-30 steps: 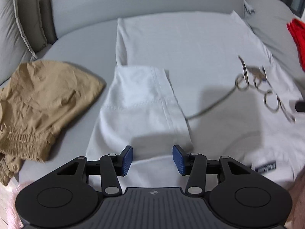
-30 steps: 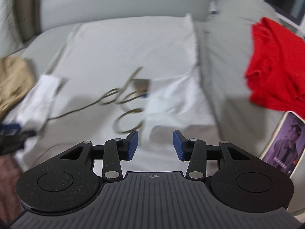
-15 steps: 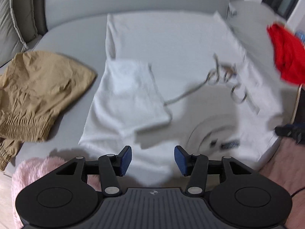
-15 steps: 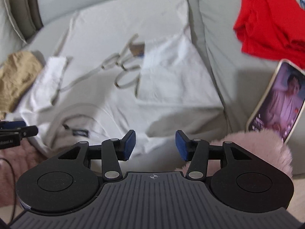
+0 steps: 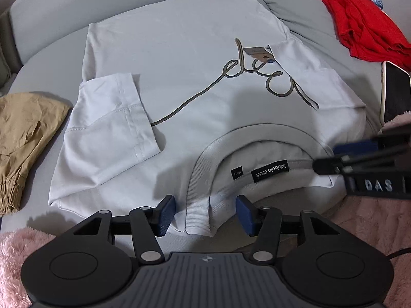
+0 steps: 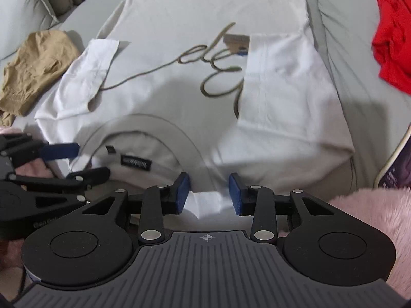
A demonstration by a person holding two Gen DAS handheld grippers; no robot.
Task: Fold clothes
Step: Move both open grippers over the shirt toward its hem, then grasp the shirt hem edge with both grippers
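- Two grippers point down at the near, neck end of a white T-shirt [image 5: 179, 59] spread on a grey sofa seat [image 5: 46, 59].
- Left gripper [image 5: 205, 214]: blue pads apart, the ribbed collar [image 5: 199, 192] lying between them; whether a pad touches cloth cannot be told. Its jaws have just been opening a little.
- Right gripper [image 6: 209, 193]: jaws have just been closing, a bunched white fold of the shoulder edge between the pads, with gaps showing on both sides.
- Pink fluffy fabric [image 6: 372, 213] fringes the nearest edge.
- Both sleeves are folded inward; the right sleeve [image 6: 280, 77] hides the end of the looping script print [image 5: 257, 71].
- Farther left lies a tan garment [image 5: 23, 138], cut off by the frame.
- Far right, a red garment [image 5: 364, 25] and a phone [image 5: 394, 89], partly cropped.
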